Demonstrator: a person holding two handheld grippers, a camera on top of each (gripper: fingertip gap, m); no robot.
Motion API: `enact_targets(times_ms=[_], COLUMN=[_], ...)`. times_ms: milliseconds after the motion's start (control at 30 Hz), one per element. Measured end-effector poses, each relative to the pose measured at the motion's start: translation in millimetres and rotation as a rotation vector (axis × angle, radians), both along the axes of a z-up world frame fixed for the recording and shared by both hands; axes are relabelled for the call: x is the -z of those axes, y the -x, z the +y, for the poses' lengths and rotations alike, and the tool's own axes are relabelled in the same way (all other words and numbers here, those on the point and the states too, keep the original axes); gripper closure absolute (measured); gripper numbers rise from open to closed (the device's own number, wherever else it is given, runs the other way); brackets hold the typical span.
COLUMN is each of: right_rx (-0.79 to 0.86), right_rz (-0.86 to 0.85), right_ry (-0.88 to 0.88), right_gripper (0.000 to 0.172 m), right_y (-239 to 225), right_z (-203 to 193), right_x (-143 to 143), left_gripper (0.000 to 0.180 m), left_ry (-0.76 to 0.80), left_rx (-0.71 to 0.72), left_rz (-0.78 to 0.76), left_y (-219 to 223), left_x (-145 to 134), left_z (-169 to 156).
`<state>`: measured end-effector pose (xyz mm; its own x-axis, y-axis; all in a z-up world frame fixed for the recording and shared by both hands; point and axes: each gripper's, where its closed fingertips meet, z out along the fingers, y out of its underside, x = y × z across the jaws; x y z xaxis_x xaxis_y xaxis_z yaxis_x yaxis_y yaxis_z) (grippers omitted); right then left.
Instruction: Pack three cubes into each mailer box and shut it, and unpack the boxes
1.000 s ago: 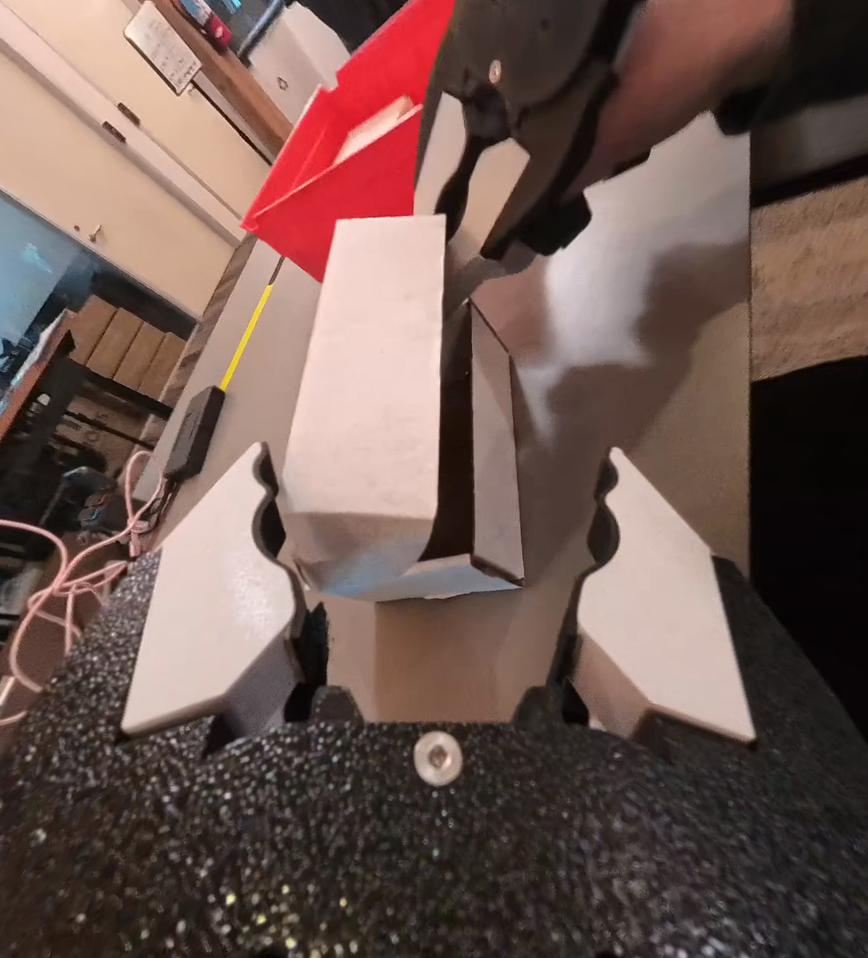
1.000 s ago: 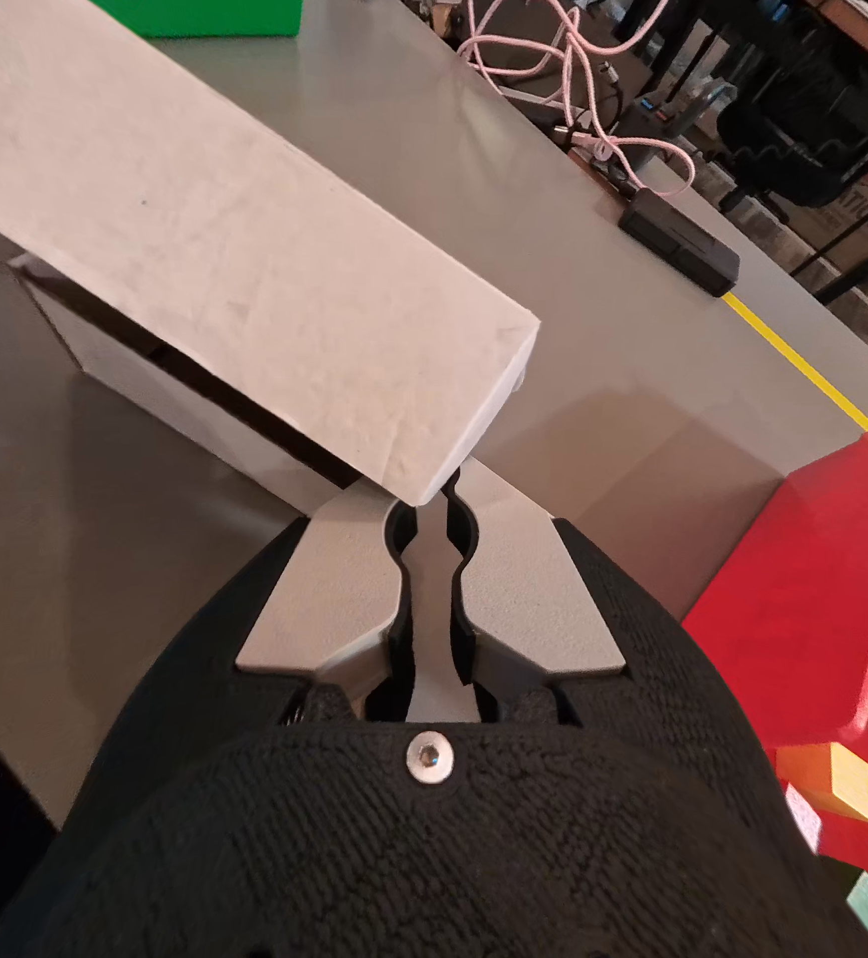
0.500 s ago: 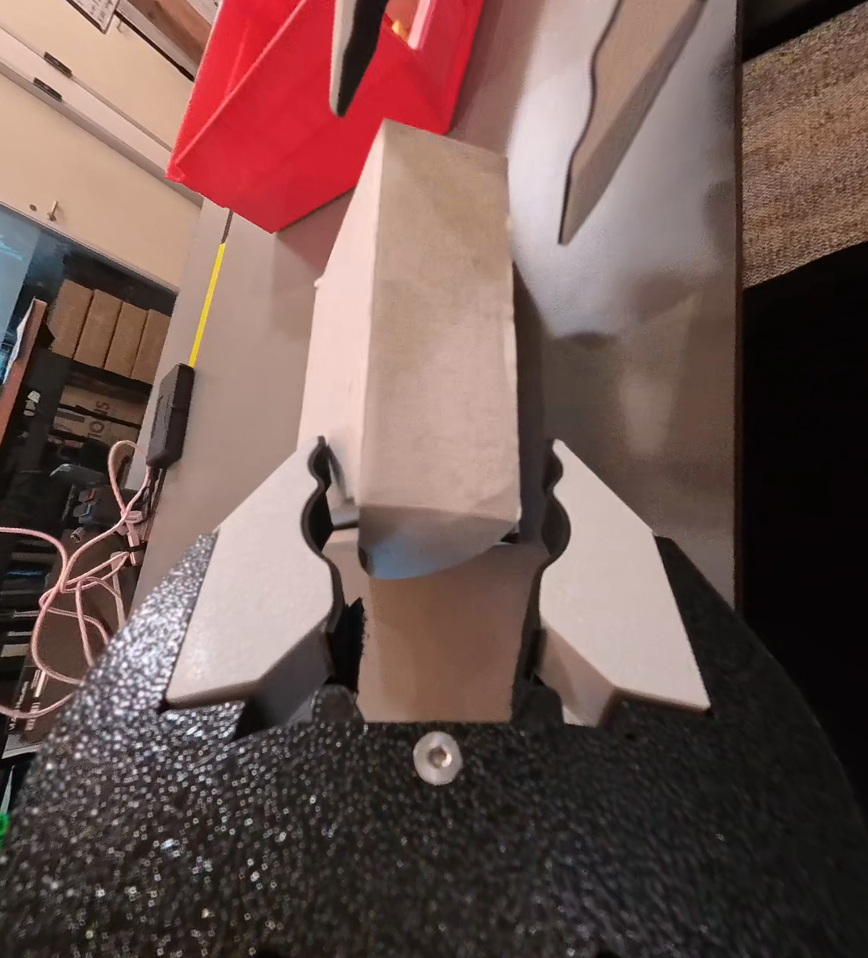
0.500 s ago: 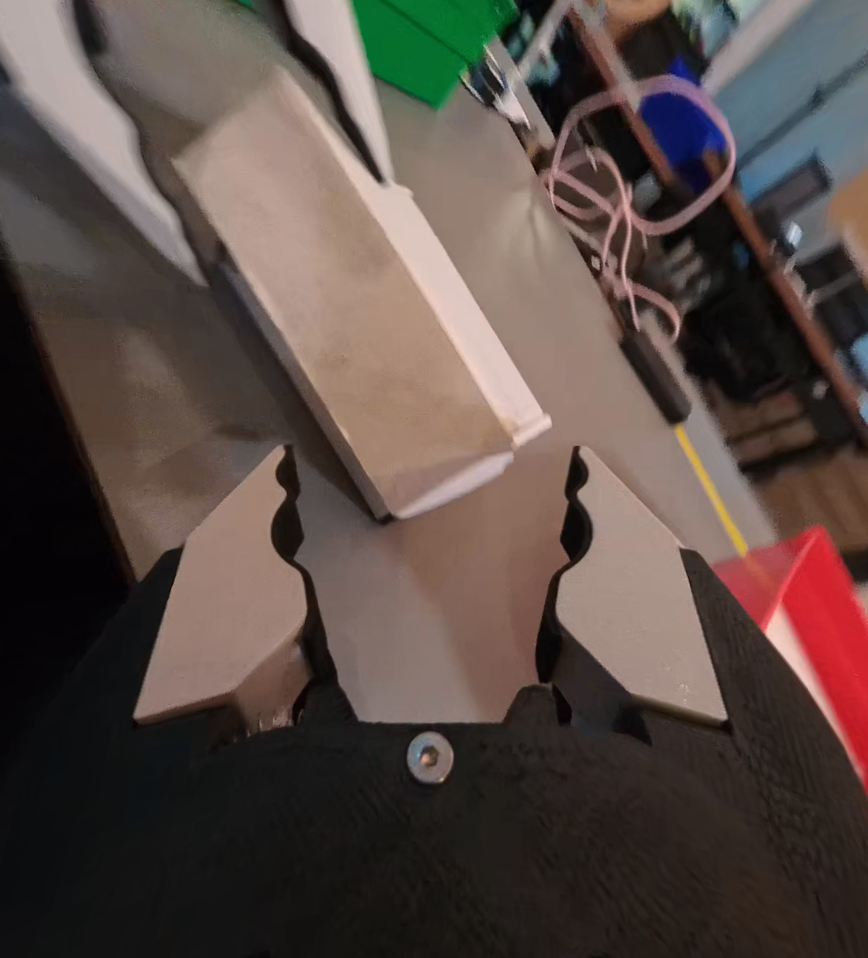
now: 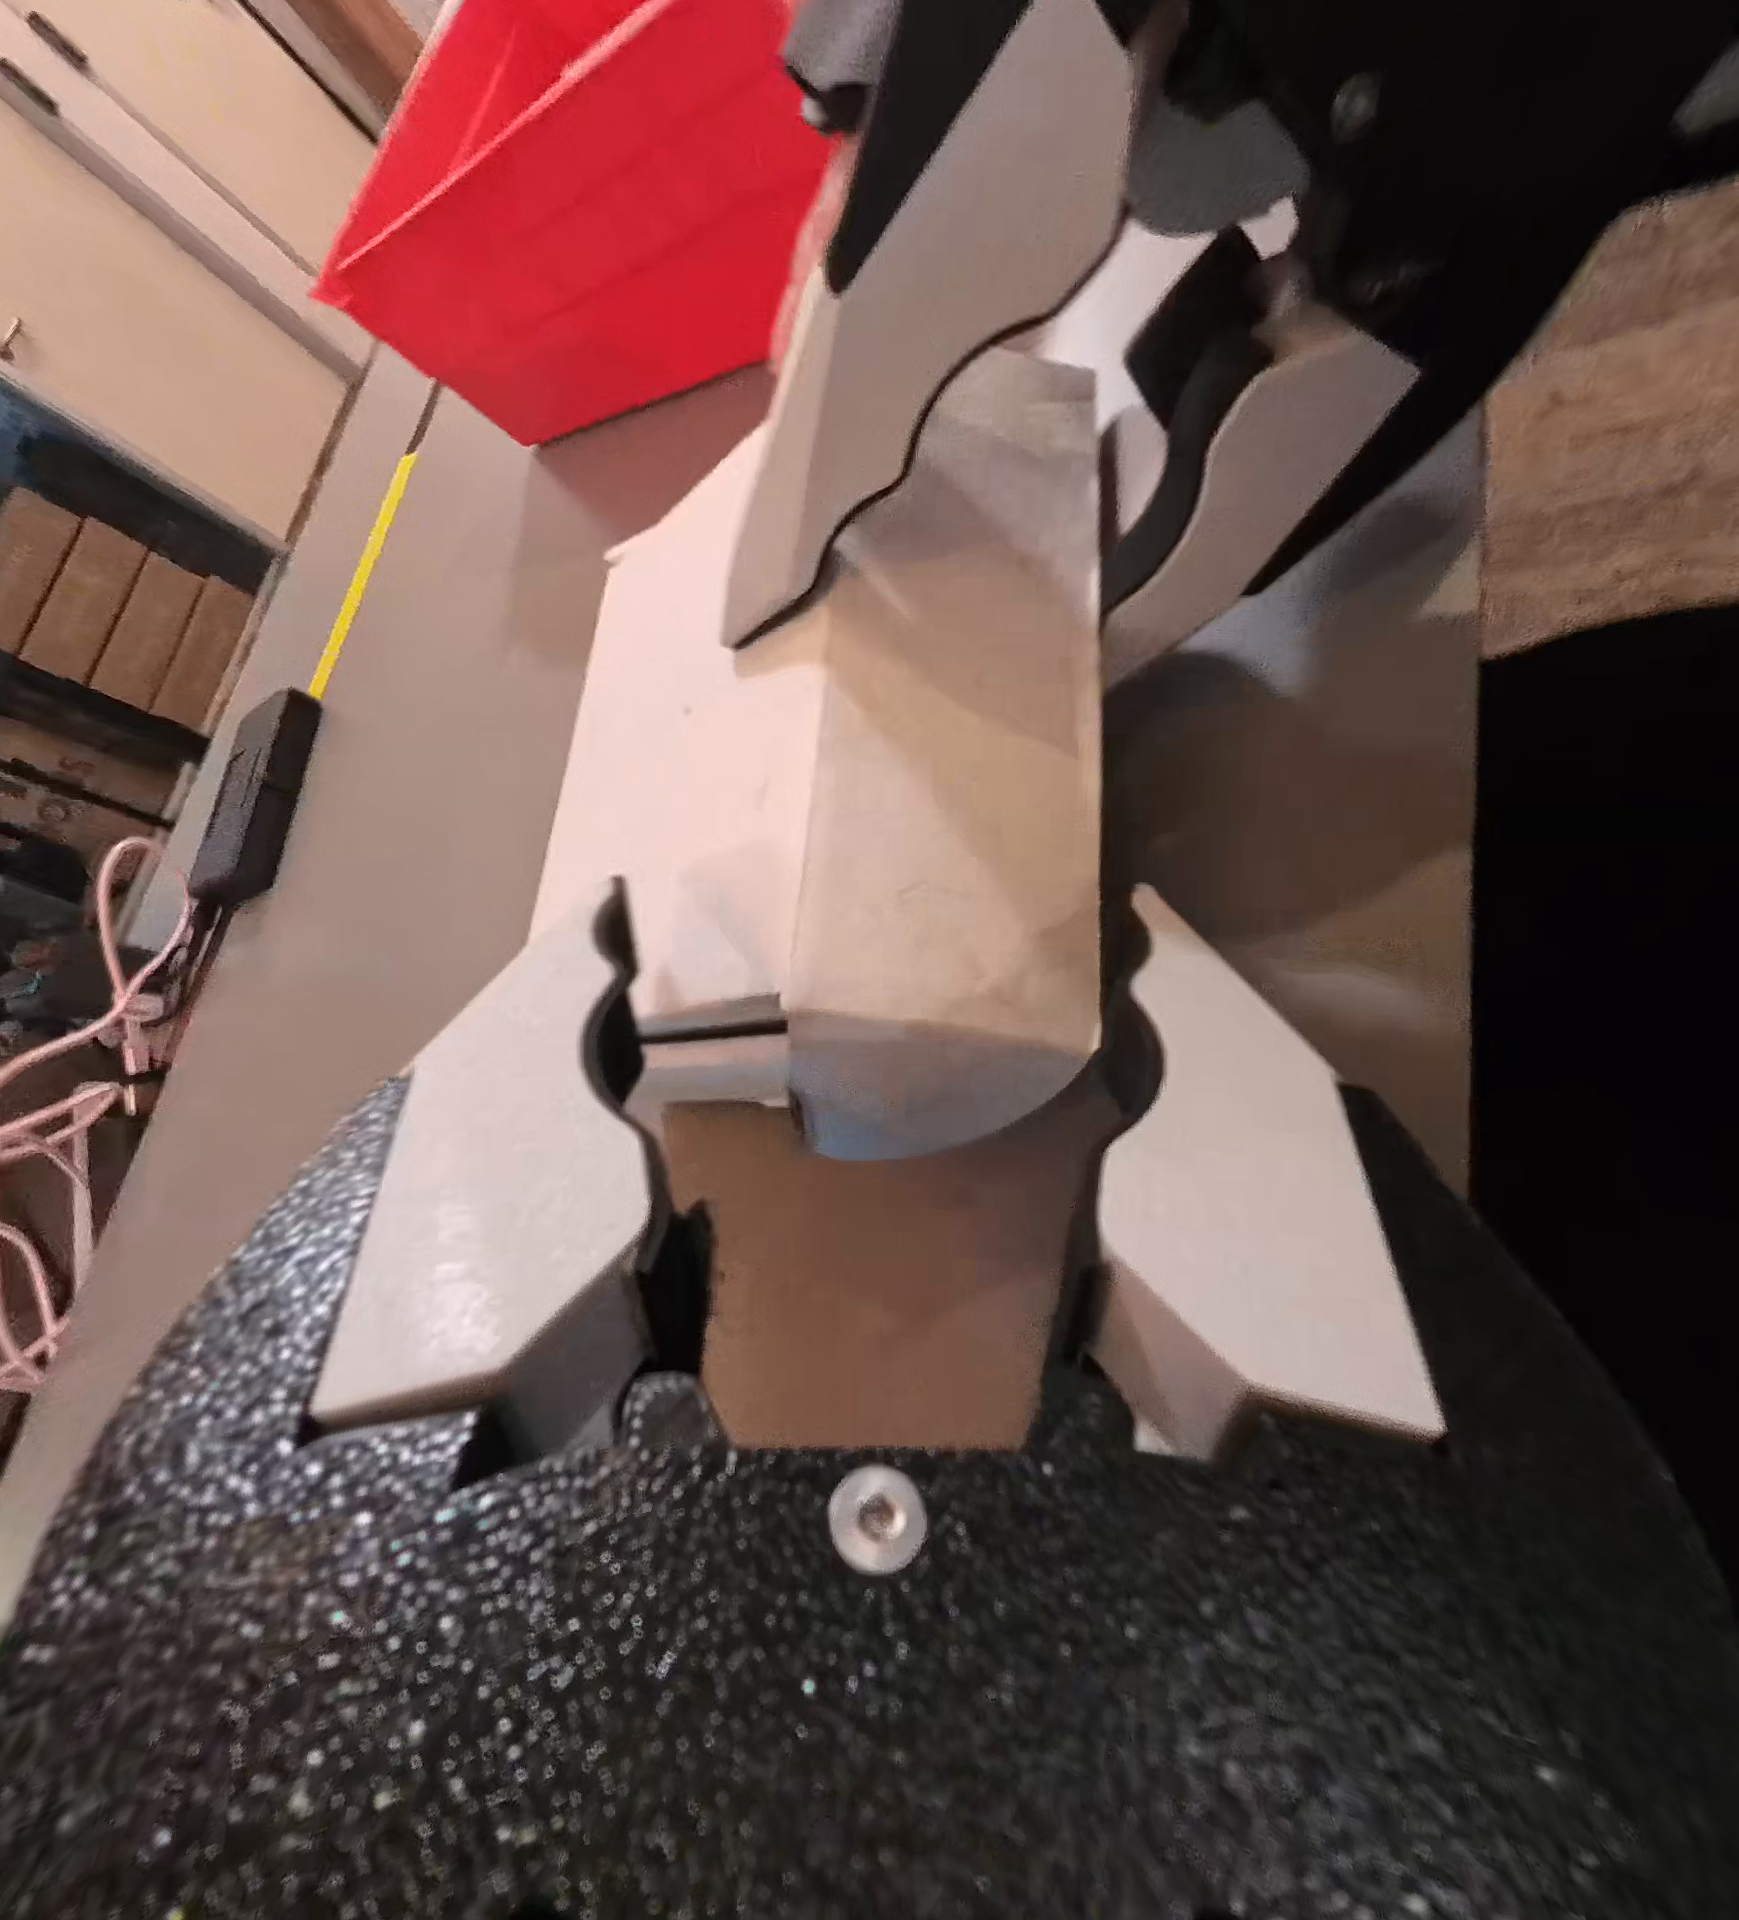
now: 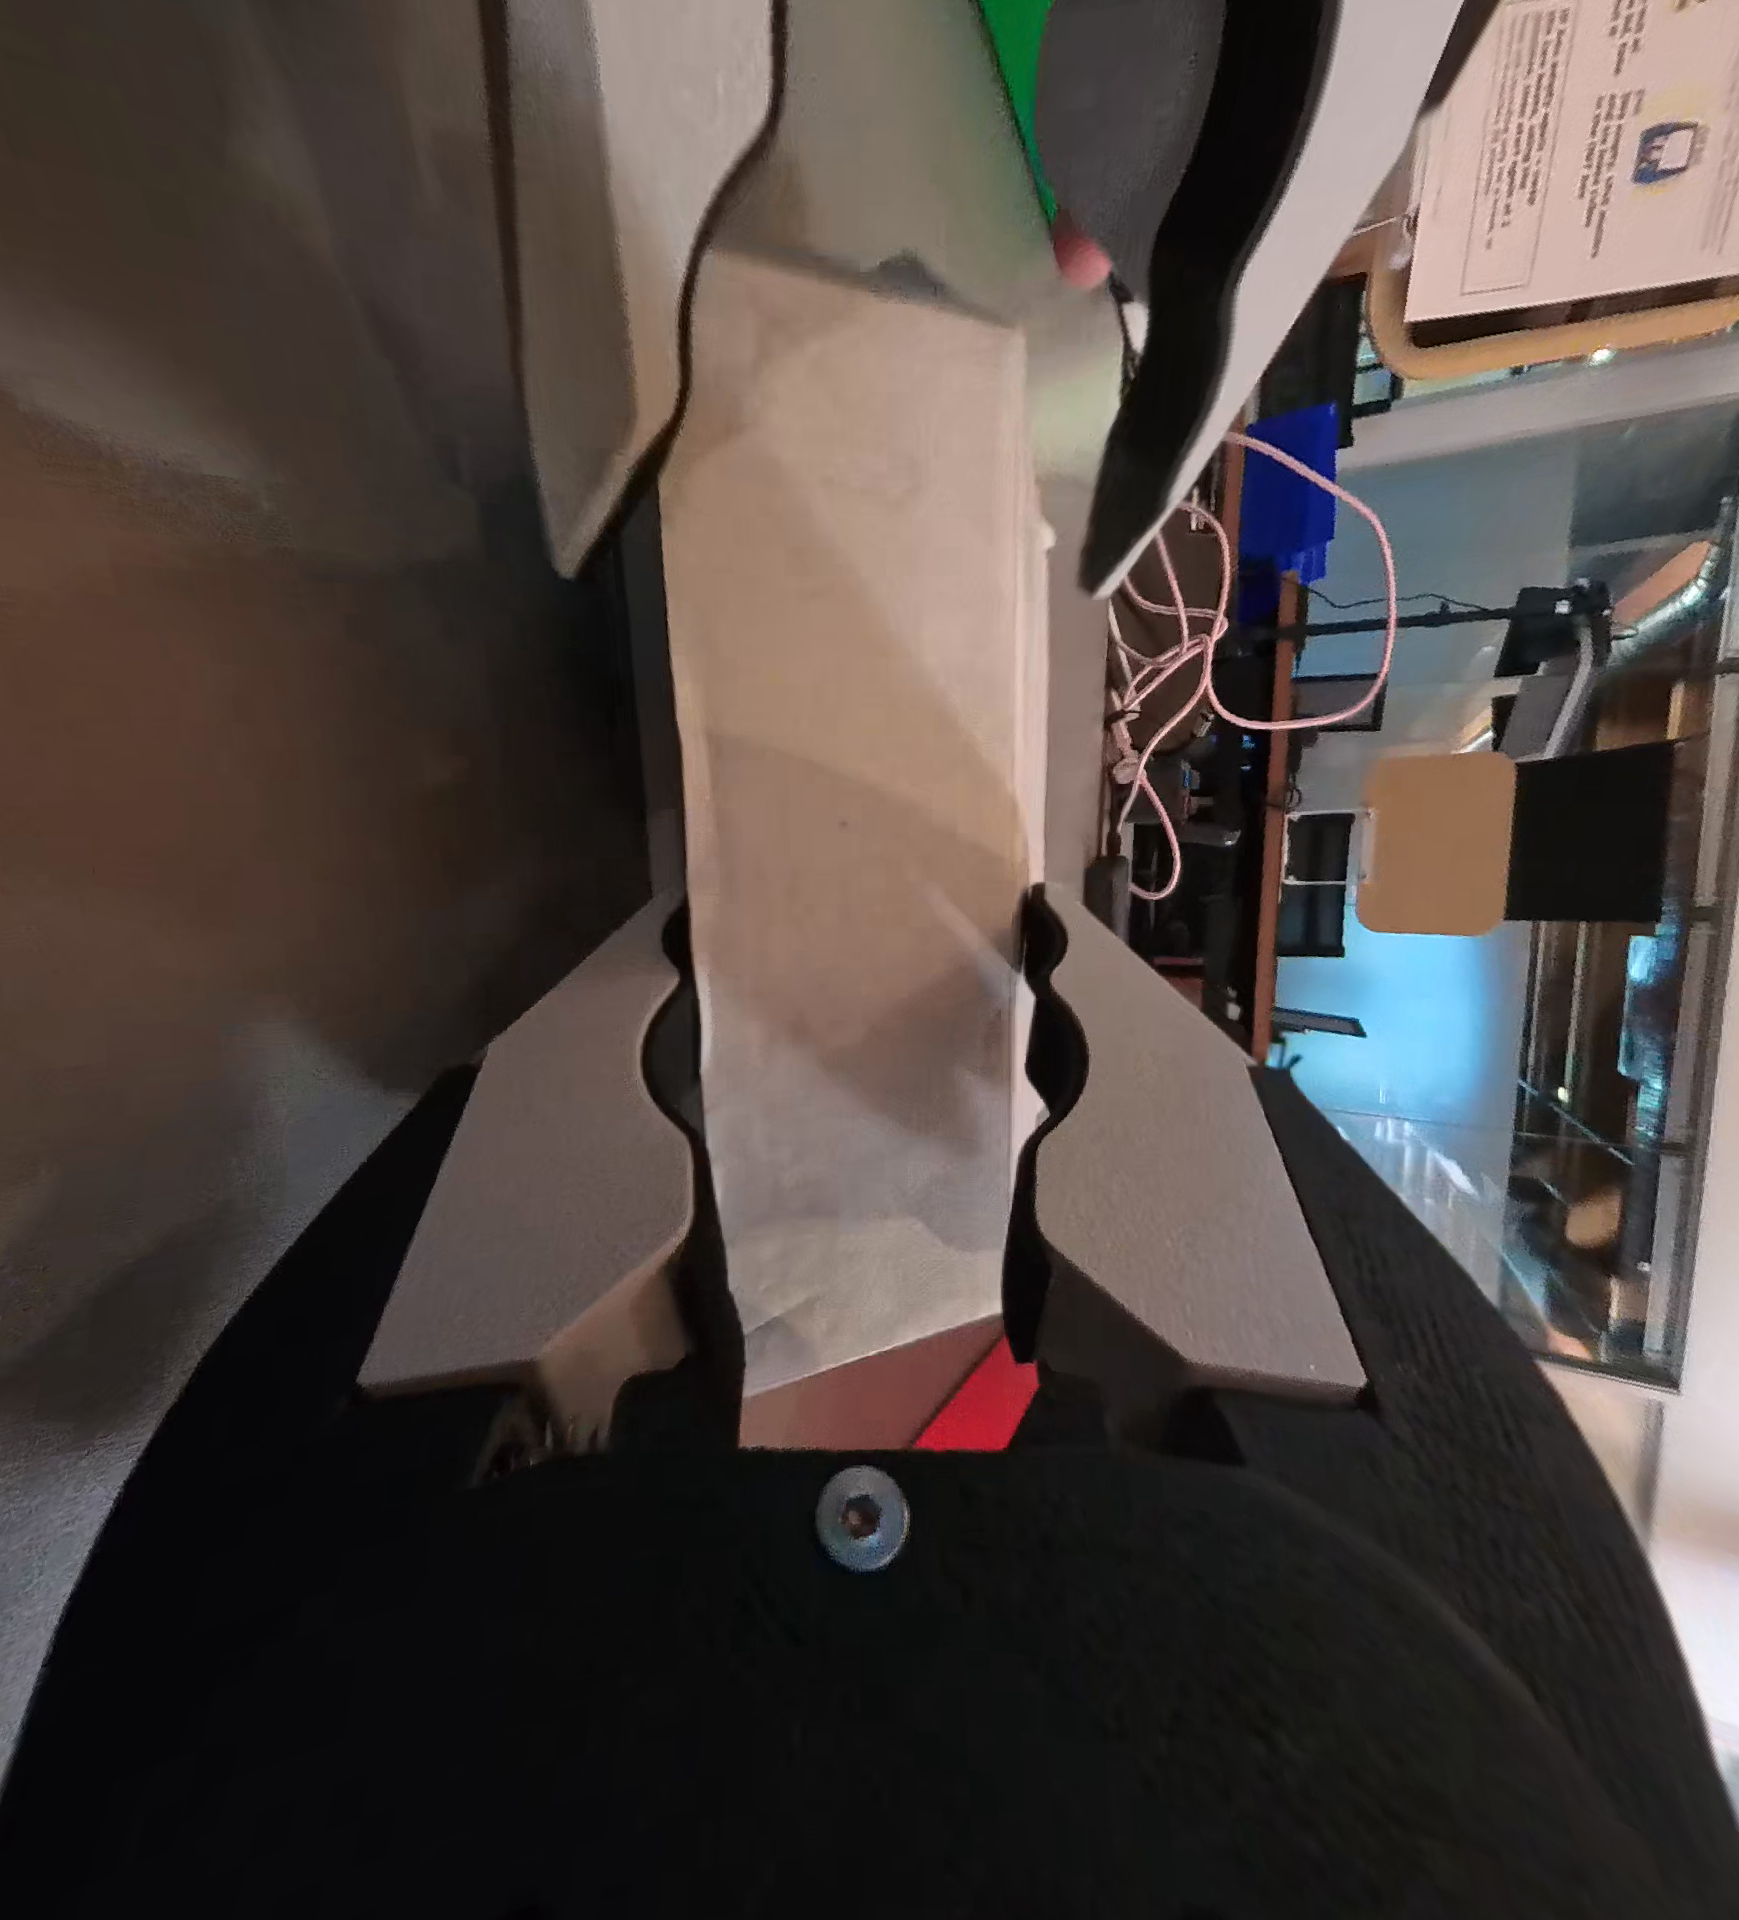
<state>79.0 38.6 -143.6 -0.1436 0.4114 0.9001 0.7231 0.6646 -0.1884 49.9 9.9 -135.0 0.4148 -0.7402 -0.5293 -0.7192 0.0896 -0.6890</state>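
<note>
Mailer box (image 5: 938, 790) clamped at opposite ends: left gripper (image 5: 870, 1023) near end, right gripper (image 6: 854, 1029) far end

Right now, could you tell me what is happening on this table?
A person is handling one white mailer box with two hand-held tongs, one at each end. The left tongs straddle the near end of the box, their fingers close against its sides. The right tongs clamp the opposite end, a finger on each face. The box looks shut, so this seems to be closing or turning it. A red bin stands at the far end of the grey table.
</note>
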Motion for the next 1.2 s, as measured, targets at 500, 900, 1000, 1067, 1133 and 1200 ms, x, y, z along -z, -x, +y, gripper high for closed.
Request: enact_targets(times_ms=[500, 900, 1000, 1067, 1133, 1200], right_rx=[-0.090, -0.076, -0.067, -0.045, -0.027, -0.007], right_rz=[0.066, 0.106, 0.115, 0.110, 0.088, 0.060], right_ry=[0.030, 0.107, 0.080, 0.043, -0.015, -0.063], right_gripper=[0.142, 0.112, 0.094, 0.081, 0.074, 0.074], right_y=[-6.3, -12.9, -13.8, -15.1, -14.9, -13.0], right_z=[4.6, 15.9, 16.4, 21.3, 29.5, 39.7], right_x=[-13.8, -4.1, -3.5, -4.4, -6.8, -12.8], left_gripper=[0.021, 0.062, 0.063, 0.063, 0.063, 0.062], left_ry=[0.349, 0.364, 0.414, 0.478, 0.546, 0.605], left_rx=[-0.108, -0.042, -0.046, -0.048, -0.045, -0.043], left_rz=[-0.196, -0.227, -0.286, -0.359, -0.417, -0.440], left_y=[28.3, 26.4, 24.4, 23.0, 22.9, 23.6], left_x=[45.0, 40.0, 36.4, 31.8, 27.6, 25.1], left_z=[43.8, 64.6, 66.0, 68.0, 69.8, 70.8])
